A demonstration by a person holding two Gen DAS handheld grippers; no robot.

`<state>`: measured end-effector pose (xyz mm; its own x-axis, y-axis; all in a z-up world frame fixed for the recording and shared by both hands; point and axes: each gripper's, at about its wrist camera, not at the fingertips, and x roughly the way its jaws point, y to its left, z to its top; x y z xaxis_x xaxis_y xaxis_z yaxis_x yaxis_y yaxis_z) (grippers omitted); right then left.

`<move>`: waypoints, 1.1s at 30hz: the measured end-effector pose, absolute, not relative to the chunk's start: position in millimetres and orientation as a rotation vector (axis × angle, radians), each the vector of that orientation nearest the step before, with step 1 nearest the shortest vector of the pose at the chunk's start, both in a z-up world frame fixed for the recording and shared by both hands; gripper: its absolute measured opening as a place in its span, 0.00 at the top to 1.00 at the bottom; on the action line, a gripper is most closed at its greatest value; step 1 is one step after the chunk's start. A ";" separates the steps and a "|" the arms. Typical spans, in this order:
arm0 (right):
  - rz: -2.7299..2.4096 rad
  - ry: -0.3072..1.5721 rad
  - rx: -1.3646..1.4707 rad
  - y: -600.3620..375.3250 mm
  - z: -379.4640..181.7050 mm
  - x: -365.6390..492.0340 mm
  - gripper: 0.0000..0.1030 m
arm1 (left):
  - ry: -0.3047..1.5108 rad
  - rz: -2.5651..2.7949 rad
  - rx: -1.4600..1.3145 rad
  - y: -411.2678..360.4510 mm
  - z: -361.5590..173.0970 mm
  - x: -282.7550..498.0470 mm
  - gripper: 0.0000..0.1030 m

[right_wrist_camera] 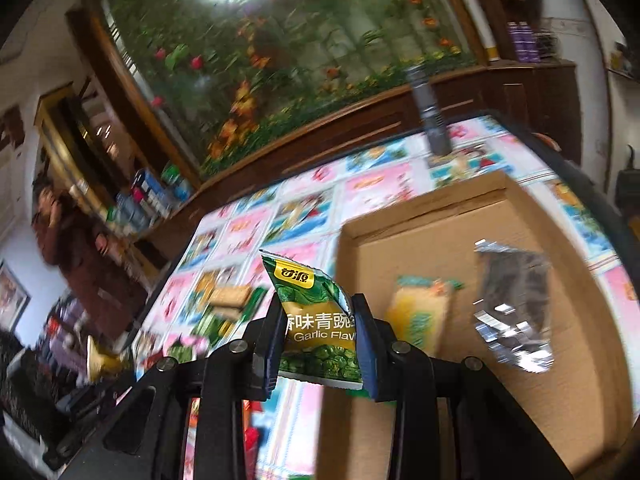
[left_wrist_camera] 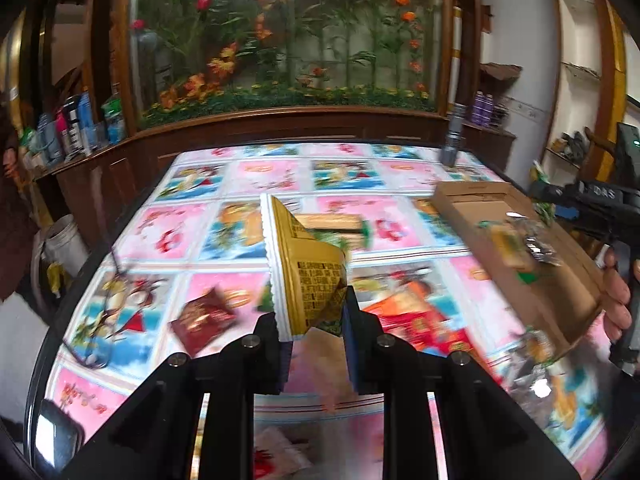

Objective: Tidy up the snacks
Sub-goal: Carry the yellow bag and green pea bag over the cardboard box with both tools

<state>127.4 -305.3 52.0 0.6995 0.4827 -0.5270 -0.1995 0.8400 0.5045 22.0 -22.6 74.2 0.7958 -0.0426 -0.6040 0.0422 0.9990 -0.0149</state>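
Observation:
My left gripper is shut on a gold snack packet that stands up between its pads above the table. My right gripper is shut on a green garlic-flavour pea packet, held just left of the open cardboard box. Inside the box lie a yellow-green packet and a silver-black packet. In the left wrist view the same box sits at the right, with the right gripper's body and a hand beside it.
Loose packets lie on the colourful tablecloth: a dark red one, a red one, a tan-green one. A grey bottle stands at the far edge. A person stands at the left by a shelf.

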 end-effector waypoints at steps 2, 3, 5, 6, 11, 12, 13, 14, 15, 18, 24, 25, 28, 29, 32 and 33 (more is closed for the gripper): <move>0.366 0.690 0.481 -323.5 53.8 130.0 0.66 | 0.647 -0.090 0.002 -43.0 81.5 25.6 0.80; 0.346 0.686 0.494 -331.6 54.6 131.1 0.67 | 0.648 -0.112 0.005 -53.0 84.6 27.4 0.80; 0.310 0.687 0.527 -347.2 52.9 134.3 0.67 | 0.647 -0.153 0.002 -70.0 89.4 30.3 0.80; 0.296 0.690 0.539 -351.9 52.3 134.9 0.67 | 0.646 -0.177 0.000 -80.1 91.9 32.2 0.80; 0.219 0.714 0.564 -367.6 47.4 140.3 0.67 | 0.665 -0.299 0.010 -139.8 95.6 40.4 0.80; 0.211 0.718 0.559 -368.6 46.5 140.3 0.67 | 0.672 -0.324 0.012 -151.9 94.0 41.5 0.80; 0.197 0.726 0.556 -369.2 45.3 141.5 0.67 | 0.679 -0.346 0.013 -162.3 91.8 41.2 0.80; 0.189 0.736 0.557 -369.7 44.0 142.6 0.67 | 0.690 -0.375 0.017 -175.4 88.6 41.8 0.80; 0.186 0.747 0.557 -370.8 42.7 143.0 0.67 | 0.698 -0.394 0.022 -184.7 85.9 42.0 0.80; 0.169 0.773 0.561 -374.4 38.8 144.6 0.67 | 0.727 -0.451 0.028 -212.9 76.2 42.9 0.80; 0.162 0.866 0.535 -377.8 26.7 150.8 0.67 | 0.791 -0.491 0.005 -236.4 51.2 53.6 0.80; 0.153 0.873 0.532 -378.8 24.8 151.0 0.67 | 0.801 -0.492 0.005 -238.2 48.1 55.3 0.80; 0.145 0.904 0.517 -377.7 19.6 153.7 0.67 | 0.829 -0.499 0.011 -241.5 37.9 58.2 0.80; 0.143 0.914 0.513 -377.2 18.1 153.8 0.67 | 0.832 -0.500 0.016 -241.9 36.1 58.0 0.80; 0.140 0.923 0.502 -374.1 17.6 153.7 0.67 | 0.844 -0.507 0.012 -240.5 30.8 57.6 0.80; 0.137 0.927 0.493 -372.6 17.3 153.8 0.67 | 0.853 -0.509 0.013 -240.6 28.7 59.3 0.80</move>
<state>153.8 -372.6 17.3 0.6006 0.3203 -0.7326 0.0953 0.8810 0.4633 59.3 -240.6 28.7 0.5462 -0.4239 -0.7225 0.4345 0.8808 -0.1883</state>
